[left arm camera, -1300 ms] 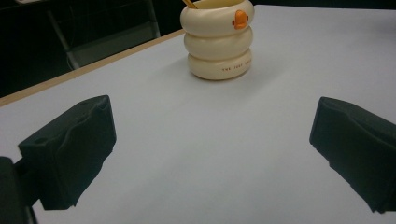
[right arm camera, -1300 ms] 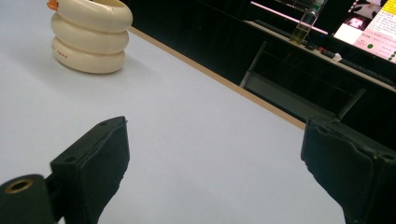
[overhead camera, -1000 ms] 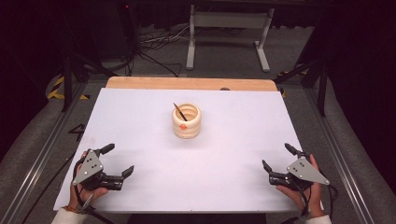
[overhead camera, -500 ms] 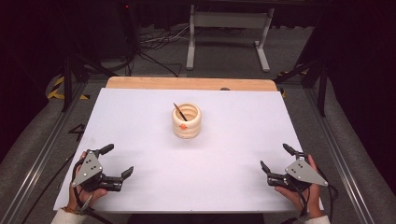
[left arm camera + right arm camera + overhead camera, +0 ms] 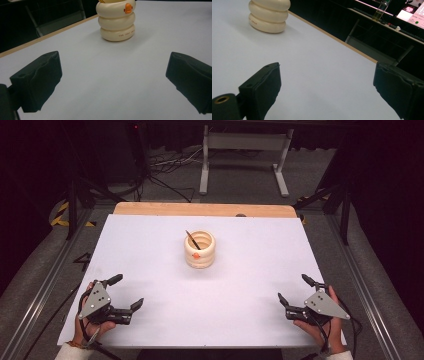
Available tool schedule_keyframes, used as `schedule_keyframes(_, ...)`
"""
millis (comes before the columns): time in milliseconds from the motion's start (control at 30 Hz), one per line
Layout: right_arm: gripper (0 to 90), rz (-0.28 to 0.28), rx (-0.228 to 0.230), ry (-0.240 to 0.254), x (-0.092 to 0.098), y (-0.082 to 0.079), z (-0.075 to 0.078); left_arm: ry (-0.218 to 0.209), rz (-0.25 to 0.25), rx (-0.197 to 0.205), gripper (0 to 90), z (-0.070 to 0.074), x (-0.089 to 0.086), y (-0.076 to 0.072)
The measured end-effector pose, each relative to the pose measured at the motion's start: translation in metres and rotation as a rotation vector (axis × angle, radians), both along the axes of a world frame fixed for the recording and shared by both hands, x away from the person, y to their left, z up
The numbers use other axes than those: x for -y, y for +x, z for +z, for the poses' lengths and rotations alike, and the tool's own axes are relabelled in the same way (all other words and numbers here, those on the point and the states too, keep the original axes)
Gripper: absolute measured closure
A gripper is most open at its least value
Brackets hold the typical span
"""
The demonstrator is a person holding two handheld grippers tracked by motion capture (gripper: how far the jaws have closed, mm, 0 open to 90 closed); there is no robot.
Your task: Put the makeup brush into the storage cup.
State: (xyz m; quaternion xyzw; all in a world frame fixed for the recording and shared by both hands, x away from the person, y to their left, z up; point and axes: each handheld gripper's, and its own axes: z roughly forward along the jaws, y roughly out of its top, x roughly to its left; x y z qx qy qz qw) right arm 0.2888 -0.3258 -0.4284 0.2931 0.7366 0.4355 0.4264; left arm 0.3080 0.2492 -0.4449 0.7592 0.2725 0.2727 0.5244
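Note:
A cream ribbed holder [image 5: 200, 249] with an orange beak mark stands upright near the middle of the white table [image 5: 150, 245]; a thin dark stick [image 5: 191, 239] leans inside it. The holder [image 5: 116, 20] is far ahead in the left gripper view, and the holder [image 5: 269, 15] sits at the upper left in the right gripper view. My left gripper [image 5: 127, 291] rests open near the front left corner, nothing between its jaws. Near the front right corner my right gripper [image 5: 295, 290] is also open and holds nothing.
A wooden strip [image 5: 200, 209] runs along the table's far edge. Beyond it stand a metal frame [image 5: 245, 157] and cables [image 5: 160, 175] on the floor. Metal rails [image 5: 37, 290] flank the table. A bottle [image 5: 380, 10] stands on a distant desk.
The right gripper has drifted slightly toward the near edge. The left gripper and the holder have stayed put.

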Motion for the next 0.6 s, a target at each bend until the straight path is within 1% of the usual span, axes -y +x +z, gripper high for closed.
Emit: schedule_keyframes(600, 8.4, 0.005, -0.006, -0.003, -0.0008, -0.0002, -0.002, 0.003, 0.002, -0.003, 1.3, -0.0007, 0.001, 0.0032)
